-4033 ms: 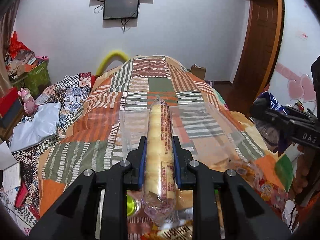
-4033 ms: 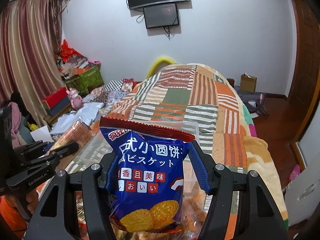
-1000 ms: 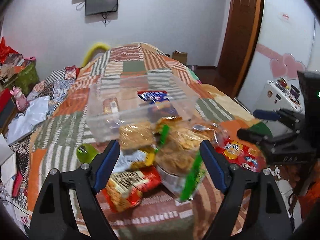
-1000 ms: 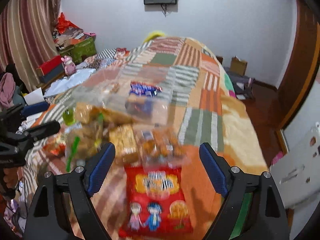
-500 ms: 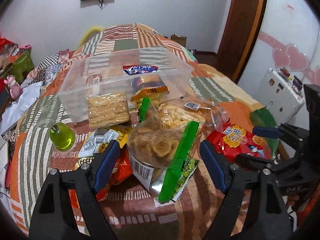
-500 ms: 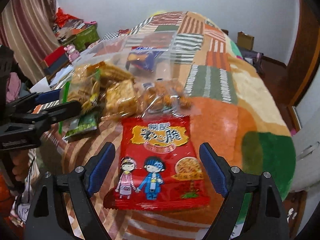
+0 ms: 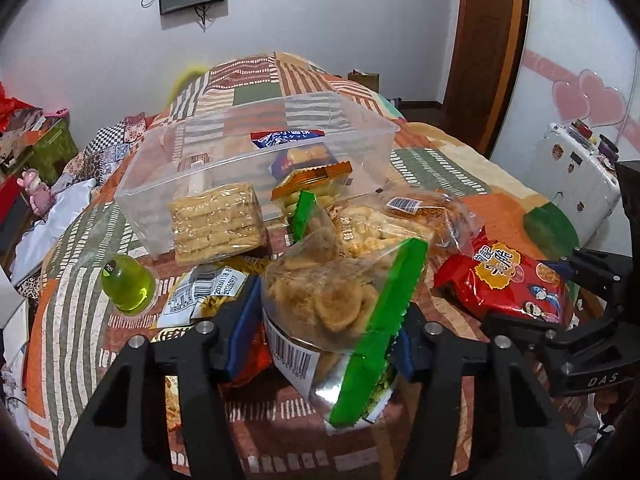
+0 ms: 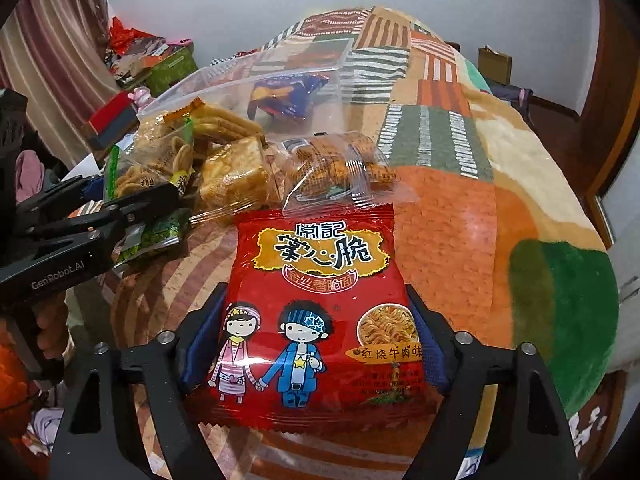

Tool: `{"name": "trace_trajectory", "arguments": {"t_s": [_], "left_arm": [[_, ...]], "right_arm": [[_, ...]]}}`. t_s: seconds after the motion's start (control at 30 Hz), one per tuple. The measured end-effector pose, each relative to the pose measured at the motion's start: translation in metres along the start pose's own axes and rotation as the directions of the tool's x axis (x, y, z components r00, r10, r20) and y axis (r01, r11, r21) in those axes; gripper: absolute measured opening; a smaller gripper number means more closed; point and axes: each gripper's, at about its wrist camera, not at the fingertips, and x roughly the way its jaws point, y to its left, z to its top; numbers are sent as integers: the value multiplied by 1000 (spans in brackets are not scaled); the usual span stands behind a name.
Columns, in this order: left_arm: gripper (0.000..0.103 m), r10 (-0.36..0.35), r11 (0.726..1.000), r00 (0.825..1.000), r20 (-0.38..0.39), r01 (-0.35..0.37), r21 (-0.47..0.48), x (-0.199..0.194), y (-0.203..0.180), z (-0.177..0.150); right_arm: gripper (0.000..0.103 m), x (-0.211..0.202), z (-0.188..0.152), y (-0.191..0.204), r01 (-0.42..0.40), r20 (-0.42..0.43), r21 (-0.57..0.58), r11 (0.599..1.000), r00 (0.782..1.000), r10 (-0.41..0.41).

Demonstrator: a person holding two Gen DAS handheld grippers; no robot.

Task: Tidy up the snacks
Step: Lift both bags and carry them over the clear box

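Observation:
My left gripper (image 7: 324, 336) has its blue pads on both sides of a clear bag of round crisps with green edges (image 7: 336, 300); the jaws stand close against it. My right gripper (image 8: 316, 344) straddles a red noodle-snack packet (image 8: 320, 312) lying on the bed, pads at its two sides. The clear plastic bin (image 7: 168, 184) behind the pile holds a blue biscuit bag (image 7: 288, 138) and a biscuit roll. The red packet also shows in the left wrist view (image 7: 504, 280).
Loose snacks lie in front of the bin: a block of crackers (image 7: 216, 224), an orange-topped bag (image 7: 316, 184), a clear bag of fried sticks (image 8: 332, 164), a green jelly cup (image 7: 127, 284). The patchwork bedspread (image 8: 460, 208) drops off at right. Clutter at left.
Both grippers have released the snacks they carried into the bin, come back to the pile and lowered. The left has narrowed around the crisps bag, the right around the red packet.

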Motion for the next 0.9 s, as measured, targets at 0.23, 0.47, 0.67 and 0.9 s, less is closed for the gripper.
{"name": "trace_trajectory", "arguments": {"t_s": [0.23, 0.47, 0.67, 0.9], "left_arm": [[52, -46, 998, 999, -9, 46, -51, -9, 10, 0], [51, -76, 994, 997, 16, 77, -71, -29, 13, 2], [51, -73, 996, 994, 87, 77, -47, -56, 12, 7], [51, -70, 994, 989, 133, 80, -73, -73, 25, 18]], "right_arm": [[67, -11, 3, 6, 0, 34, -6, 1000, 999, 0], [67, -26, 15, 21, -6, 90, -37, 999, 996, 9], [67, -44, 28, 30, -10, 158, -56, 998, 987, 18], [67, -52, 46, 37, -21, 213, -59, 998, 977, 34]]}}
